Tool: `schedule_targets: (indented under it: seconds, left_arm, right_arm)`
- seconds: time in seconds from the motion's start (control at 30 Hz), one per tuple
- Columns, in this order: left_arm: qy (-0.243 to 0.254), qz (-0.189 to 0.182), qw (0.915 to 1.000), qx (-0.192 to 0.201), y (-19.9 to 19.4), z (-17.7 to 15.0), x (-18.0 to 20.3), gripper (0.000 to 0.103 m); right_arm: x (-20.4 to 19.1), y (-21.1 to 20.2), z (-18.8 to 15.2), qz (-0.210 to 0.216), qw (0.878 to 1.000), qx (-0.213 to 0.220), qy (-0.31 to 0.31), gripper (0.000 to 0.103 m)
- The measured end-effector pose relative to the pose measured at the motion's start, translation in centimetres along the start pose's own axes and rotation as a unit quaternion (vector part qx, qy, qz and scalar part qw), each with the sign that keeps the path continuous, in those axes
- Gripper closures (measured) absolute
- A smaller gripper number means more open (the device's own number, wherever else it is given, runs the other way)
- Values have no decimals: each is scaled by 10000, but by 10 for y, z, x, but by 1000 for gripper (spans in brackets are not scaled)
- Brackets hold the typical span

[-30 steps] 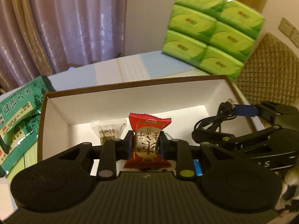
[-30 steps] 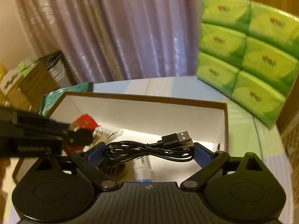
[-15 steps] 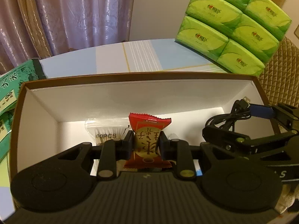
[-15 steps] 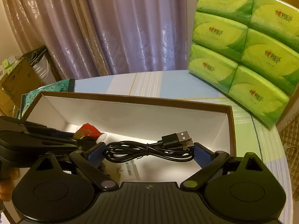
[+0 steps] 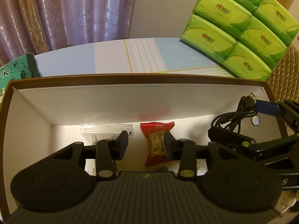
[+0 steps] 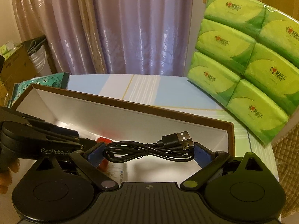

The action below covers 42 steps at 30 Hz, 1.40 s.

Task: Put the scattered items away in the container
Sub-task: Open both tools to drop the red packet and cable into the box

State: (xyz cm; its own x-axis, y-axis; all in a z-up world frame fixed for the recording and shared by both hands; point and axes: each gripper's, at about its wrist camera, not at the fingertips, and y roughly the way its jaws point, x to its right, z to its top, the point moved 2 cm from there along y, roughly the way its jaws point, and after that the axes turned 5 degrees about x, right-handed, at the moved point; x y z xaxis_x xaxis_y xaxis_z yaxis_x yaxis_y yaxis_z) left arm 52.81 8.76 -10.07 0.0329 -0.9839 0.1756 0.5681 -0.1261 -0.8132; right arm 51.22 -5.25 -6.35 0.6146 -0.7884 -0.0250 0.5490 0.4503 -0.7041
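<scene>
Nearest us, our left gripper (image 5: 145,145) is opening w/ the red snack packet (image 5: 158,143) upright between its pads, leaning on the right one, clear of the left, low inside the box (image 5: 119,100). Our right gripper (image 6: 149,154) is clenched on the coiled USB cable (image 6: 149,151), long axis across the jaws left-right, above the box's right end; it drops there next, we reckon. Farther back, green tissue packs (image 6: 243,74) stay out

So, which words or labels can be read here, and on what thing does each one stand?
"GenRobot.AI": on the left tongs, seen from the right wrist.
"S": on the right tongs, rest cut off.
Red logo on the green tissue packs: characters too small to read.
Print on the red snack packet: blurred.
</scene>
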Motion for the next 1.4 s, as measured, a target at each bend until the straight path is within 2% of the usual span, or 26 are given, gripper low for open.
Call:
schedule_targets:
  seconds: [0.13, 0.27, 0.47, 0.93, 1.13, 1.4]
  left_arm:
    - [143, 102, 9998, 35, -3, 0, -1, 63]
    - [293, 247, 9992, 88, -5, 1, -2, 55]
    - [271, 337, 9990, 93, -8, 2, -7, 48]
    - [591, 635, 9961, 138, -23, -7, 0, 31]
    - [802, 933, 9920, 268, -41, -15, 7, 25]
    - [846, 915, 9910, 486, -76, -24, 19, 20]
  right_arm:
    - [-4, 5, -1, -71, 9998, -18, -196, 9]
    - [-7, 11, -2, -206, 9990, -50, -384, 9]
    - [-9, 16, -4, -359, 9980, -41, -520, 6]
    - [-14, -3, -16, 247, 9982, -287, -463, 4]
    - [-13, -23, -22, 461, 9979, -256, -387, 4]
    - [-2, -54, -32, 682, 9977, -38, 20, 2]
